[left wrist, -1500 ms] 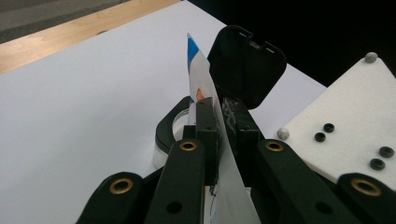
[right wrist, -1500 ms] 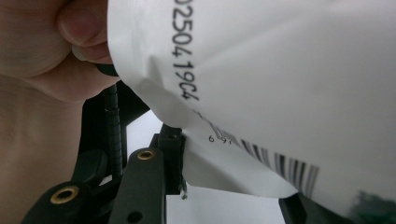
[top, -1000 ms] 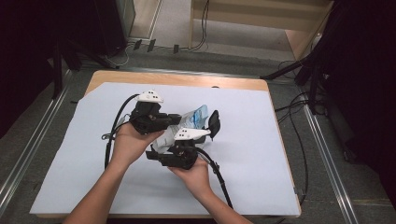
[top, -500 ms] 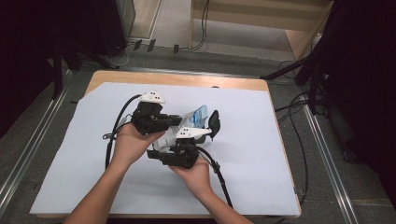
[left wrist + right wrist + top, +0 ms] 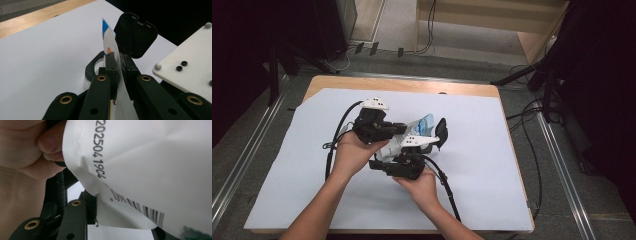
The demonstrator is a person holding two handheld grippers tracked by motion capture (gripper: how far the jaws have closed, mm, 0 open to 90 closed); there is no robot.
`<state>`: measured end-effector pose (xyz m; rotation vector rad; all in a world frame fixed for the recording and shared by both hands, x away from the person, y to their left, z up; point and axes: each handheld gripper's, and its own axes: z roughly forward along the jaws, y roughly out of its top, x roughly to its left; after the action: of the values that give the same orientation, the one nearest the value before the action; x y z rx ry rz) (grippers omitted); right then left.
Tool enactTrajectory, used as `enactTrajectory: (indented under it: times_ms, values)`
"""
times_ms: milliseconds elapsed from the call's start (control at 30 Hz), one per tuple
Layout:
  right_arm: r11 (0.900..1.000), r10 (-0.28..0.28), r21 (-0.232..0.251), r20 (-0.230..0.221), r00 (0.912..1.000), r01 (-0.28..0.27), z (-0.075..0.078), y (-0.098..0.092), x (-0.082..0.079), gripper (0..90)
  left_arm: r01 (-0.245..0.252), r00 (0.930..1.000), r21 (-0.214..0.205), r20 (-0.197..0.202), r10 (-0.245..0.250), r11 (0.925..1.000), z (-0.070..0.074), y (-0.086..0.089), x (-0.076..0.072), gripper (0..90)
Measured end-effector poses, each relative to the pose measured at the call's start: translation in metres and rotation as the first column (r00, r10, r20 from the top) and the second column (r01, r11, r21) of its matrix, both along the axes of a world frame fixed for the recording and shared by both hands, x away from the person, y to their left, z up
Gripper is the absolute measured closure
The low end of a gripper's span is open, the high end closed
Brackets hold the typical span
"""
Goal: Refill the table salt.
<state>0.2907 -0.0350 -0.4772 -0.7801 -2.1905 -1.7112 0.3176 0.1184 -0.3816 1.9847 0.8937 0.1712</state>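
Both bare forearms enter from the near edge of the table and converge at its middle, the left hand [image 5: 354,152] and right hand [image 5: 419,182] each wrapped around a black two-jaw gripper with a white top plate. The left gripper [image 5: 117,63] has its jaws pinched together on a thin white and blue plastic pouch [image 5: 111,46]. The right gripper [image 5: 432,145] lies just beside it, its jaws partly closed against the same pouch.

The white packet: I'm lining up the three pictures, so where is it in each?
High view: white packet at centre, between both grippers.
Left gripper view: upright, pinched between the jaws, centre.
Right gripper view: across the upper right, barcode showing.
Shared landmark: the packet's white printed face.
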Motion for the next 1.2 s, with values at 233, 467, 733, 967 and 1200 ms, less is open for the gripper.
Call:
enactTrajectory:
  times_ms: [233, 467, 733, 967, 1200]
  values:
    - [1.0, 0.002, 0.003, -0.003, 1.0, -0.002, -0.0002, -0.0002, 0.0005, 62.3, 0.002, 1.0, 0.006, 0.008, -0.002, 1.0, 0.0007, -0.0005, -0.0006, 87.0]
    - [1.0, 0.007, 0.007, 0.0, 1.0, -0.007, 0.0005, 0.0002, 0.0011, 61.4, -0.001, 0.9998, 0.005, 0.021, 0.001, 1.0, 0.0018, -0.001, -0.0017, 87.3]
    - [1.0, 0.005, -0.006, -0.008, 1.0, -0.005, -0.0014, 0.0025, 0.0008, 59.2, -0.008, 0.9996, 0.011, 0.026, 0.008, 0.9999, 0.0021, -0.0002, -0.0017, 89.0]
    - [0.9984, -0.018, -0.053, 0.074, 0.9971, 0.022, 0.0003, 0.0041, -0.0044, 59.4, -0.02, 0.9995, -0.001, 0.023, 0.02, 0.9998, 0.0023, 0.0036, -0.0004, 89.2]
    - [0.9986, -0.018, -0.049, 0.038, 0.9991, 0.02, -0.0003, 0.0038, -0.0031, 62.4, -0.012, 0.9997, -0.005, 0.022, 0.012, 0.9999, 0.0005, 0.0018, 0.0005, 88.1]
